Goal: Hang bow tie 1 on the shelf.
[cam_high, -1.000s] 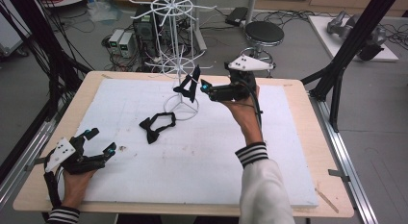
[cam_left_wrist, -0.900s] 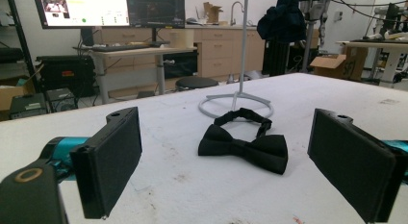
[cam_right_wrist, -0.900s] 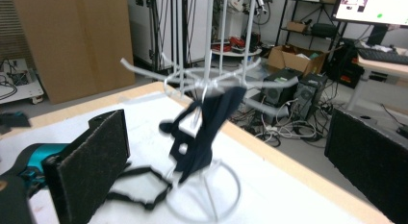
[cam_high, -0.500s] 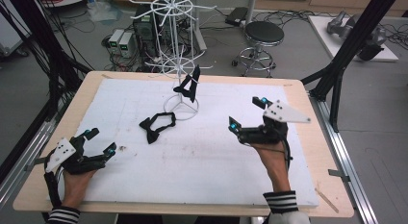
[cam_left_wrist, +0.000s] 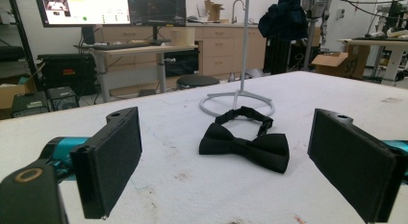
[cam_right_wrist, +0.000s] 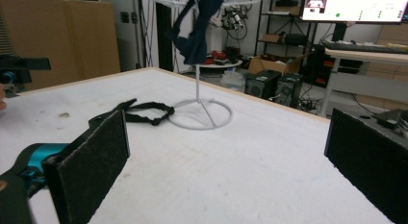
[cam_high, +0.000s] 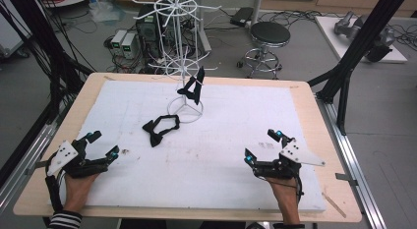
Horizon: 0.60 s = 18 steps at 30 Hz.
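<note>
A black round stool [cam_high: 270, 35] stood on the grey floor beyond the far edge of the bench [cam_high: 314, 116], right of centre. To the far left, two small pale boxes [cam_high: 124, 42] sat beside a dark computer tower [cam_high: 147, 30], with cables [cam_high: 295, 15] trailing across the floor nearby. Black frame struts [cam_high: 359, 47] slanted down at the far right, and more rose at the far left. A white board [cam_high: 364, 40] lay on the floor at the far right, carrying grey objects too small to identify. In the left gripper view, two lit monitors [cam_left_wrist: 110, 7] stood on a desk [cam_left_wrist: 134, 48] far behind, with wooden cabinets [cam_left_wrist: 216, 51] and a cardboard box [cam_left_wrist: 339, 64] further right.
</note>
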Each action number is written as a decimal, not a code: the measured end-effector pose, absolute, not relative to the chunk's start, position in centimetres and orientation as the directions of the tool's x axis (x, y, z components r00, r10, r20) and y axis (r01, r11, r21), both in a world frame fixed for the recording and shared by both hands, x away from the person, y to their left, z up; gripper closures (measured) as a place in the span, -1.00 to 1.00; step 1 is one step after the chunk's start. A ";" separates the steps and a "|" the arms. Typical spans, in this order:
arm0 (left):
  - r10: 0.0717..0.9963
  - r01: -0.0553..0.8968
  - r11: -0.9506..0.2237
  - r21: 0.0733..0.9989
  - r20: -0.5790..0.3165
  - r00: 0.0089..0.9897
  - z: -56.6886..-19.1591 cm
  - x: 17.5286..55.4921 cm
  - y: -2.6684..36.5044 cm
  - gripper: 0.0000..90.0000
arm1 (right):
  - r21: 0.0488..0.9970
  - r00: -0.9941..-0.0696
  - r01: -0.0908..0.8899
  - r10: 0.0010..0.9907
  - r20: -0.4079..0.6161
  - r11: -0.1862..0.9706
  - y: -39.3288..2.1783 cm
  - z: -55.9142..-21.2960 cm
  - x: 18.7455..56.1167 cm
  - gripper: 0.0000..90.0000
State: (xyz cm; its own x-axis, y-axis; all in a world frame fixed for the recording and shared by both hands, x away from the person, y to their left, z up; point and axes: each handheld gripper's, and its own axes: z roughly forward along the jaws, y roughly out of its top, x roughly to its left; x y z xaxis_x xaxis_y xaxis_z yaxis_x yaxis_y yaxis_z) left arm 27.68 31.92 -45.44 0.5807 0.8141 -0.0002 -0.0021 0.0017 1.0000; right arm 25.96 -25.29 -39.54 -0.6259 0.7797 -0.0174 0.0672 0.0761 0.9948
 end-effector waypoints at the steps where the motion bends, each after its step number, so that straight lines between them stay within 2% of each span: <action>1: 0.815 -0.002 0.002 1.000 0.000 0.580 -45.4 27.7 31.9 -0.73 | 0.995 -0.623 0.073 0.782 -0.013 0.074 -25.5 -40.0 25.9 -0.98; 10: 0.816 0.002 0.006 1.000 -0.007 0.578 -45.4 27.7 31.9 -0.73 | 0.996 -0.606 0.083 0.795 0.022 0.036 -26.3 -42.6 25.3 -0.98; 18: 0.818 0.007 -0.001 1.000 -0.003 0.576 -45.4 27.8 31.8 -0.73 | 0.997 -0.612 0.077 0.791 0.022 0.032 -26.1 -43.1 25.4 -0.98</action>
State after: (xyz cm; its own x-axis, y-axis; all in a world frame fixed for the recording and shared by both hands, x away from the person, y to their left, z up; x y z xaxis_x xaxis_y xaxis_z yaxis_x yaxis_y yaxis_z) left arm 27.75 31.79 -45.41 0.5757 0.8177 -0.0031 0.0067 -0.0009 1.0000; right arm 25.38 -26.08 -43.12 -0.6116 0.7909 0.0215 0.0768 0.0323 0.9965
